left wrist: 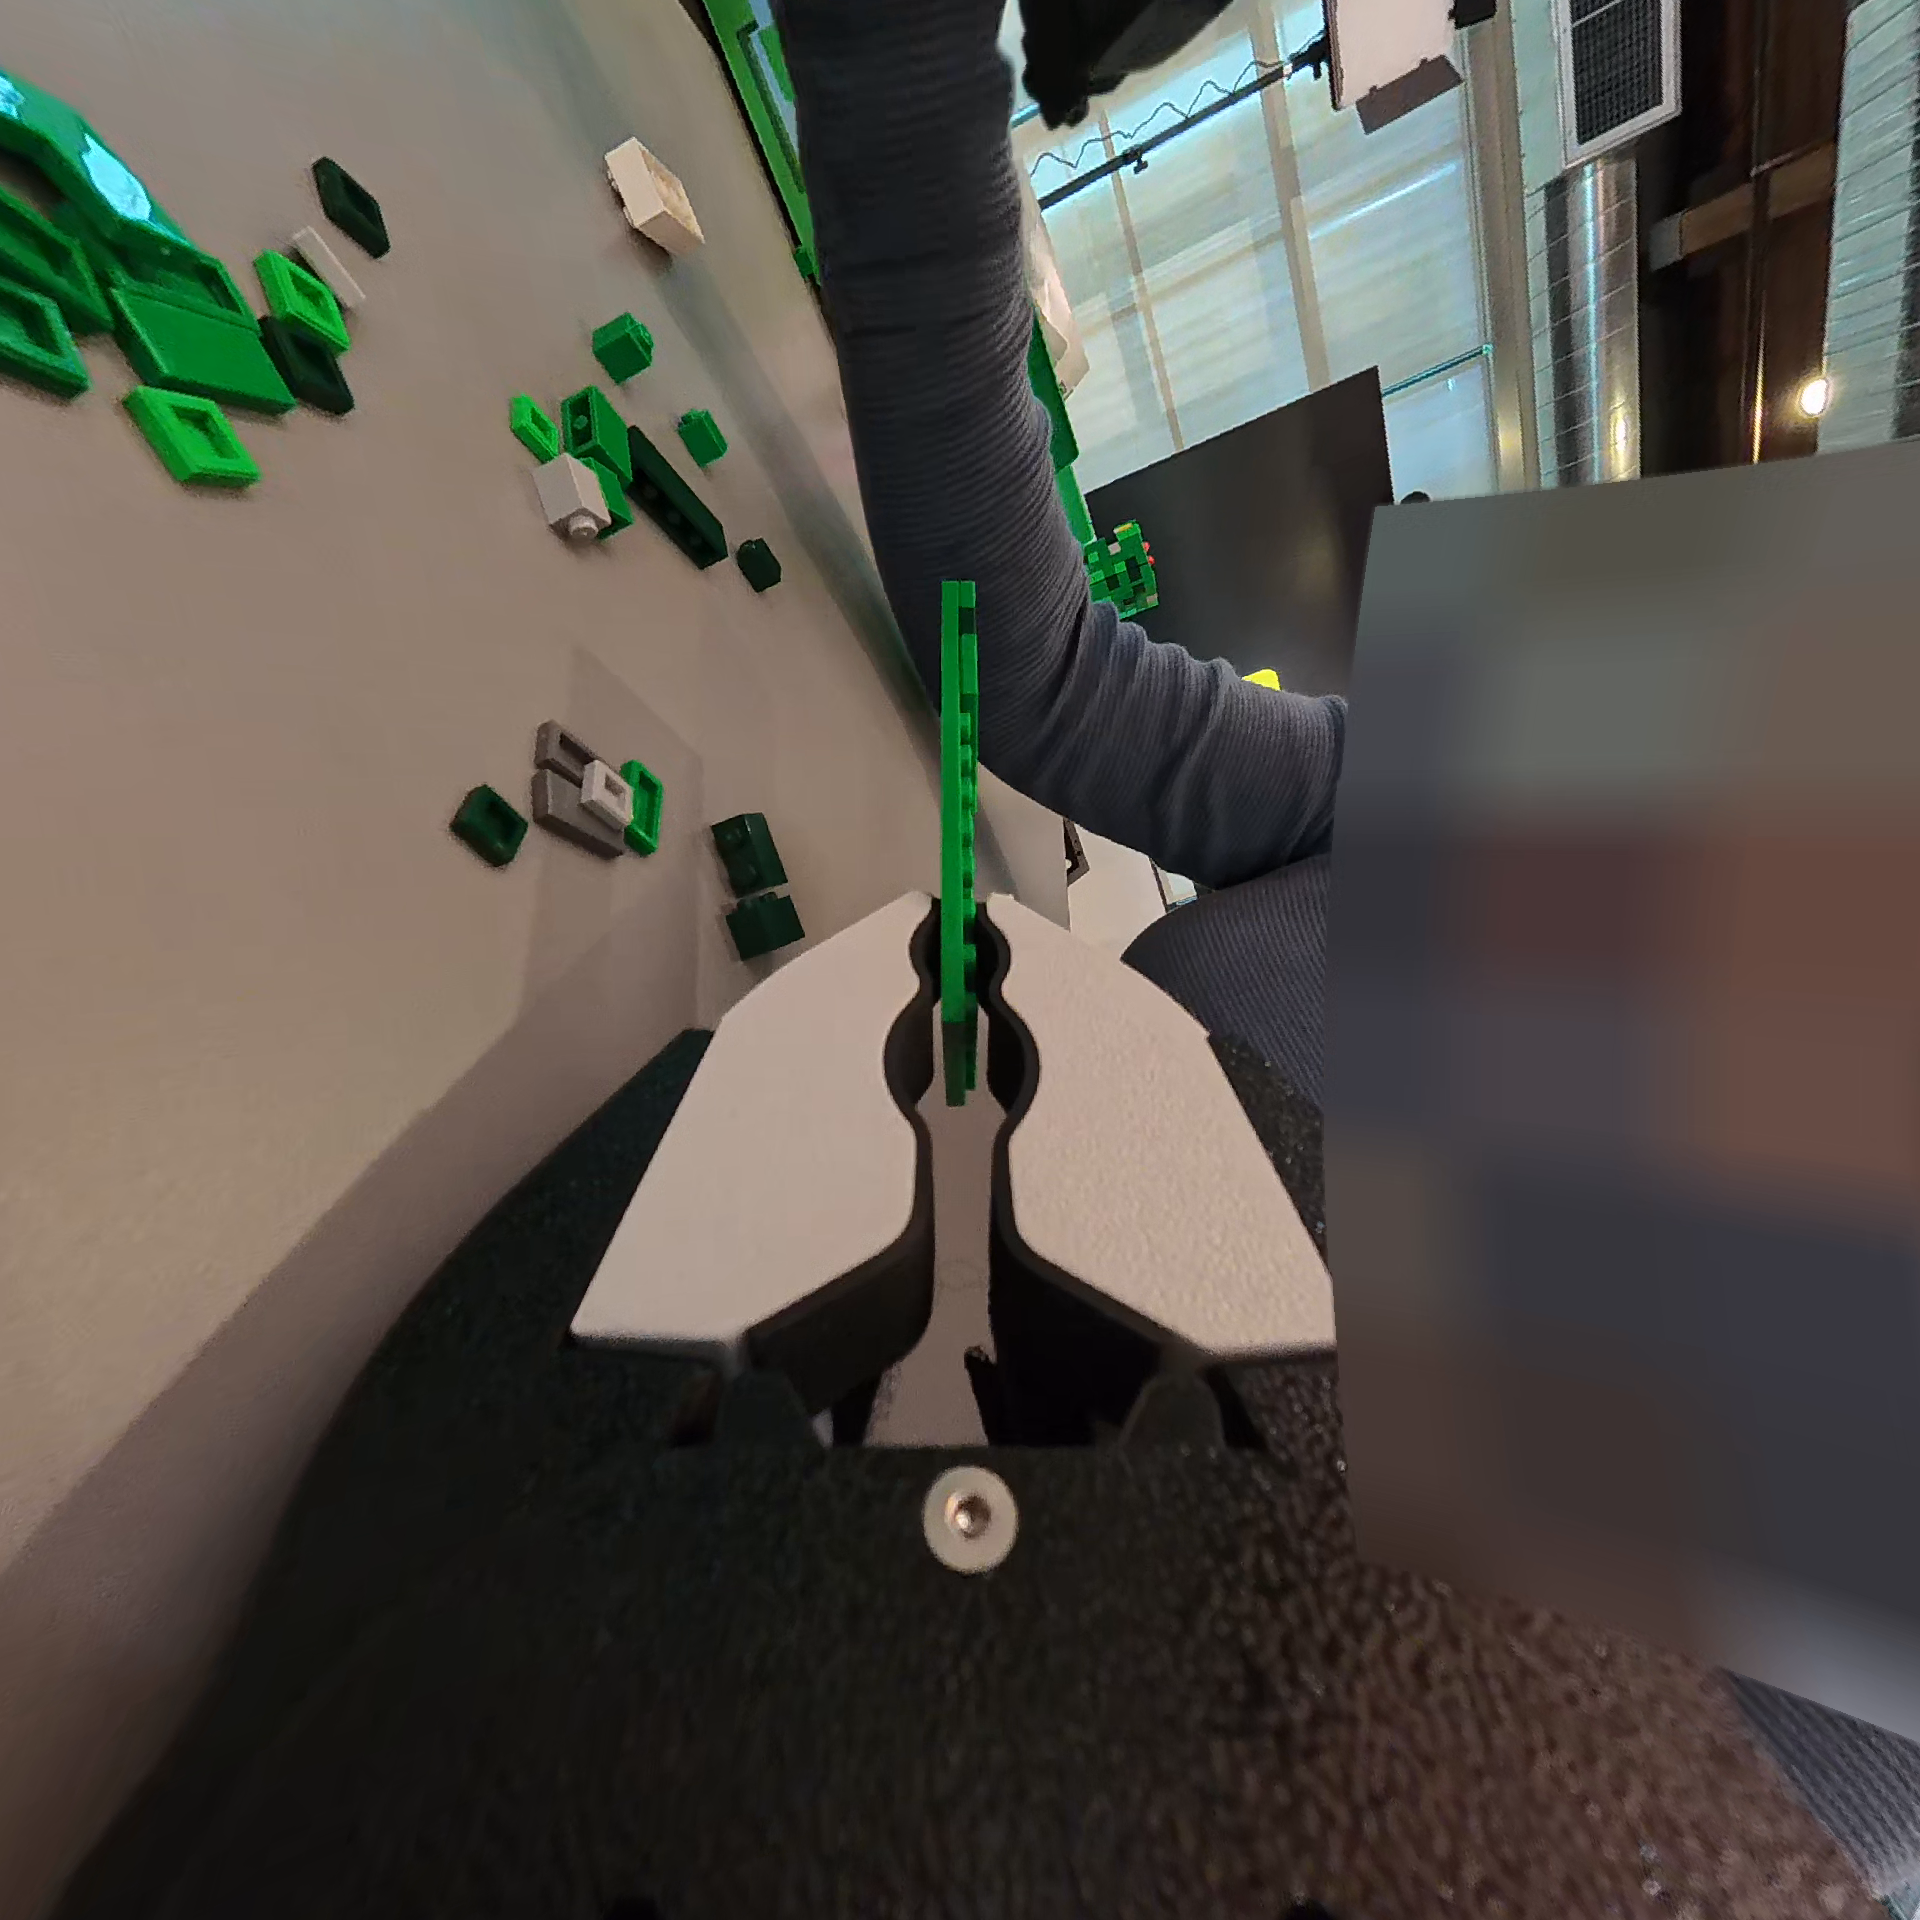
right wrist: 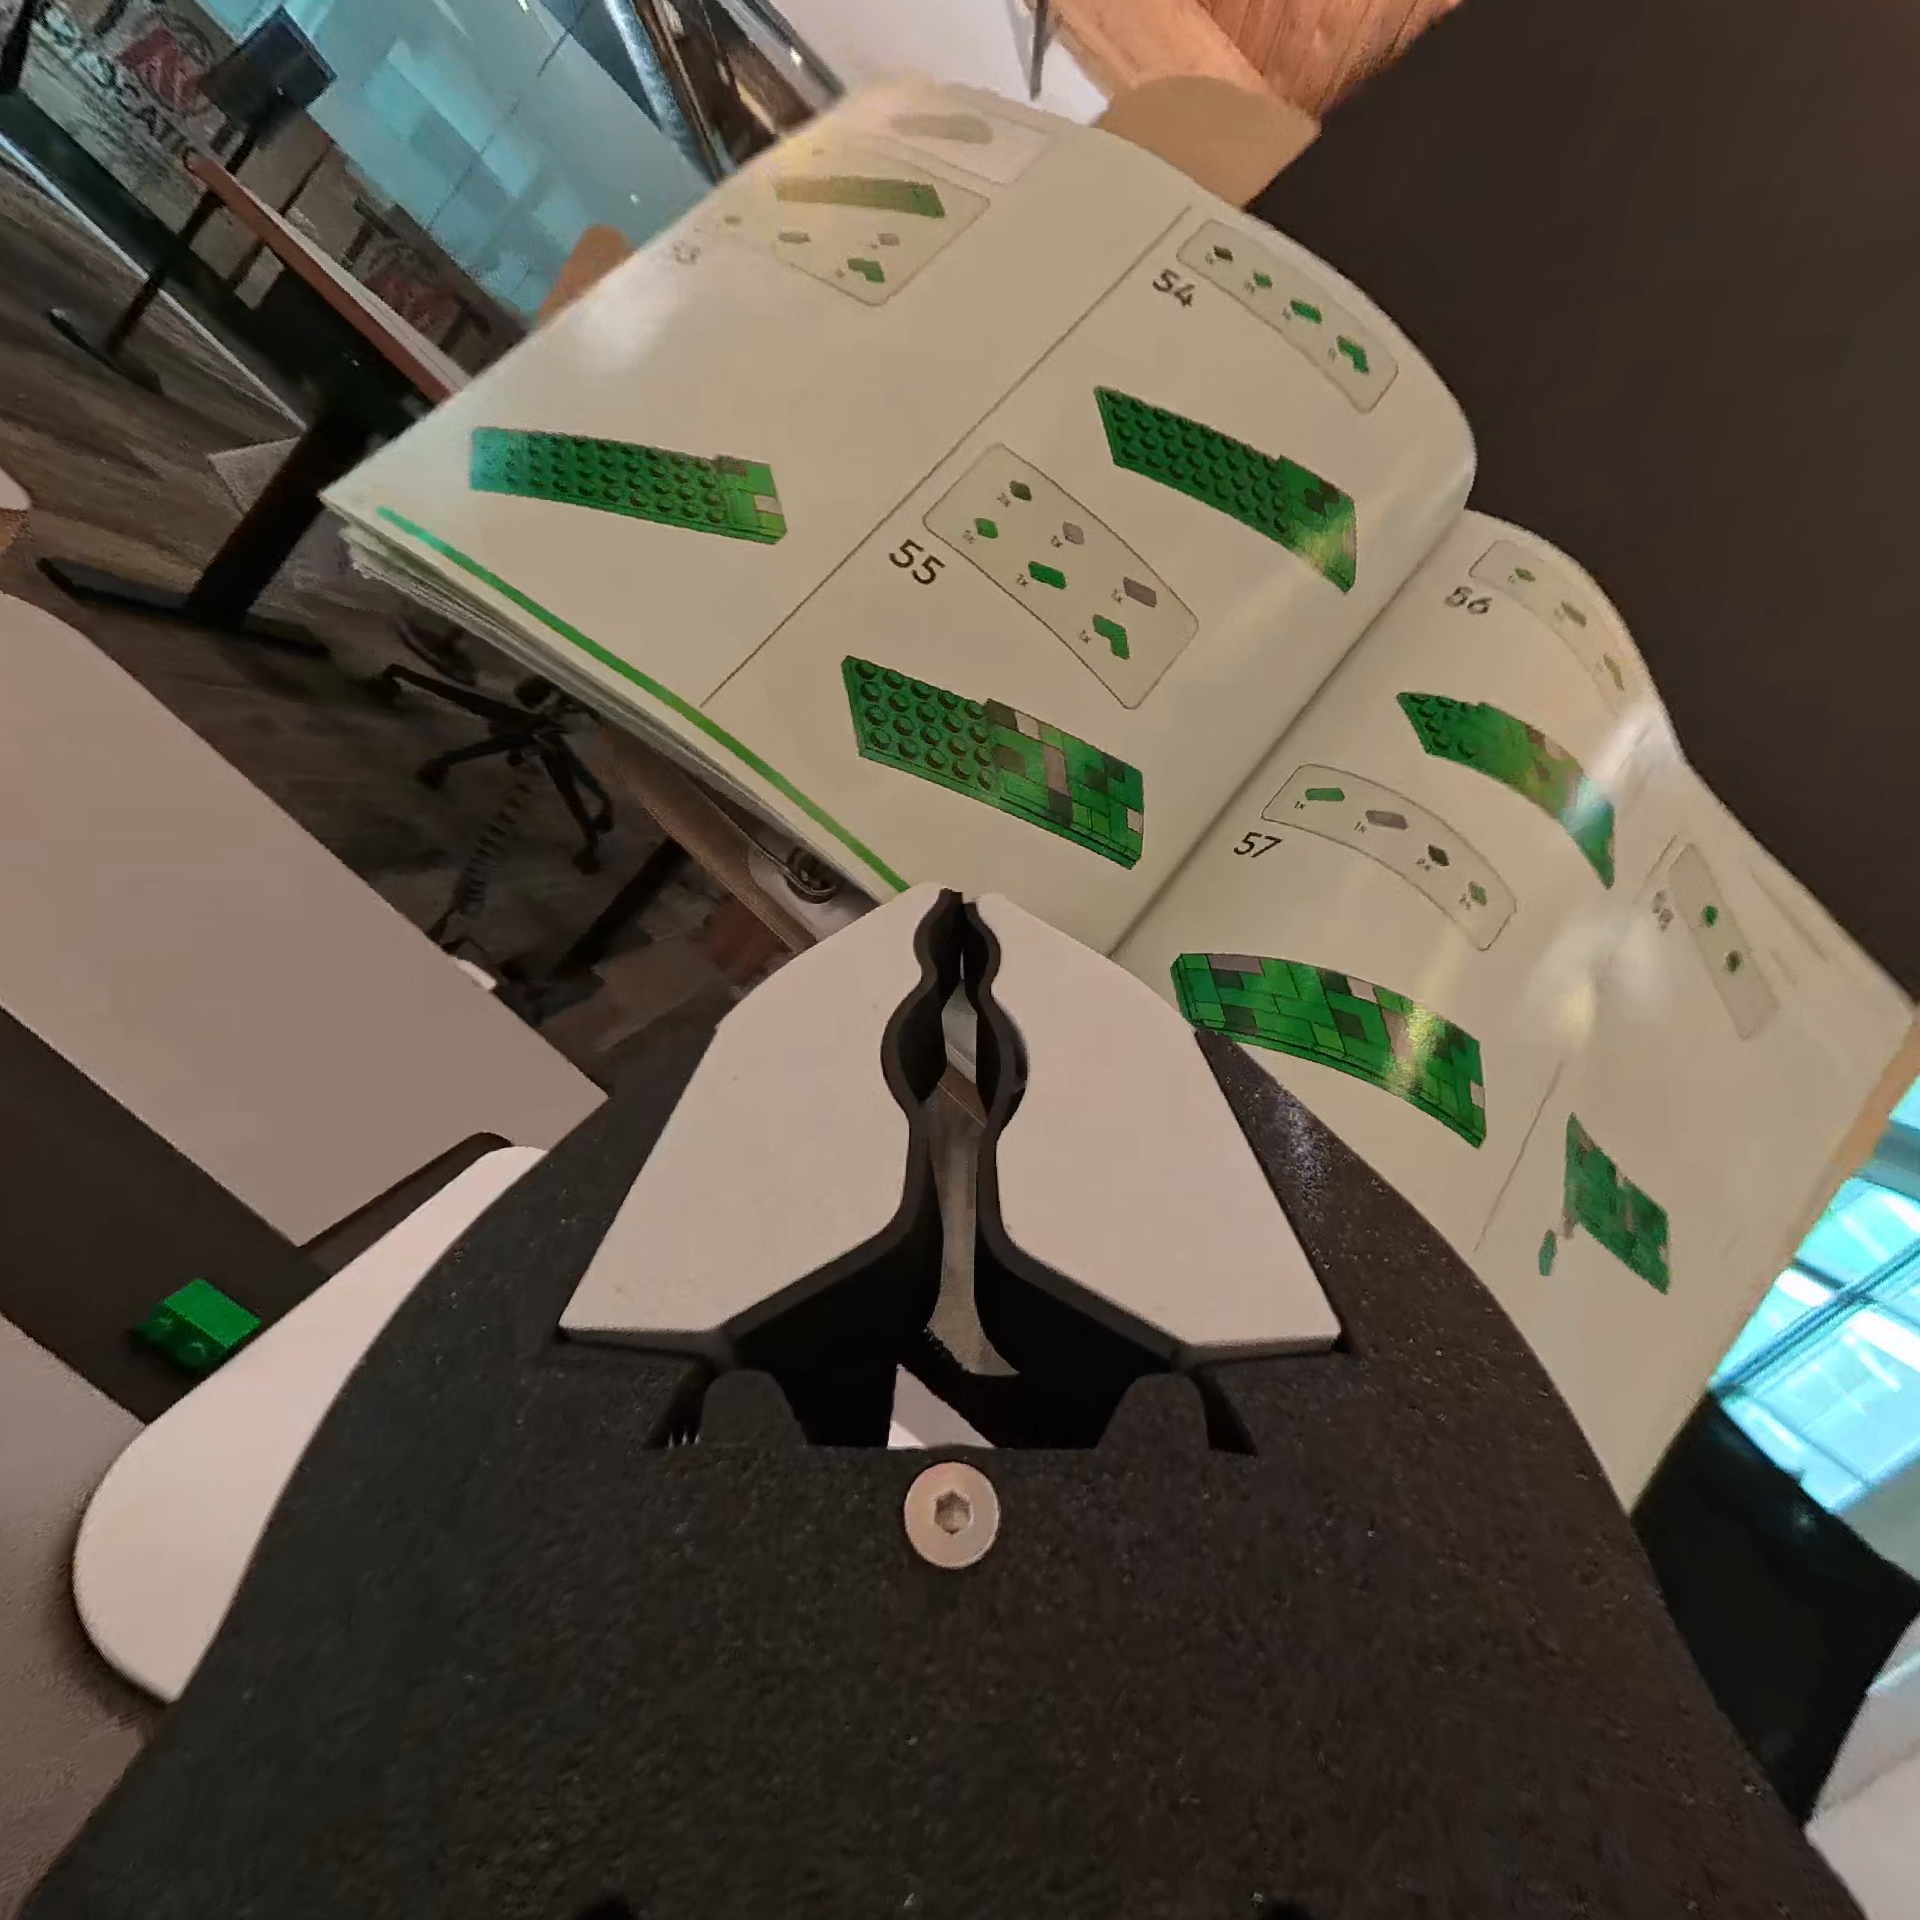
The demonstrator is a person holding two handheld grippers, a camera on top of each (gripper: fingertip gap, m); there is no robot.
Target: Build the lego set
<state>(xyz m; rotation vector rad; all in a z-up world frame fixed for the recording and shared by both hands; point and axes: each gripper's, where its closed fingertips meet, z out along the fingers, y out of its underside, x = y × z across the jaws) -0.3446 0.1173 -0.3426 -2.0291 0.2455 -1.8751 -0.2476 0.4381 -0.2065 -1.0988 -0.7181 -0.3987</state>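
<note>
Left wrist view: left gripper (left wrist: 961,914) jaws clamped on green plate (left wrist: 958,748), edge-on.
Right gripper (right wrist: 961,914): jaws closed, seemingly empty, before instruction booklet (right wrist: 935,436).
Progress: loose bricks (left wrist: 623,457) remain on table (left wrist: 260,987); tiling appears mostly undone.

Your left gripper (left wrist: 958,914) has pale grey fingers edged in black on a speckled black body, and the plate (left wrist: 958,790) between them is bright green. Left of it lie bright green, dark green, grey and white bricks (left wrist: 613,468) on a grey table (left wrist: 260,935). Ahead of your right gripper (right wrist: 961,914), the booklet (right wrist: 1039,499) shows green-and-grey mosaics on white.
</note>
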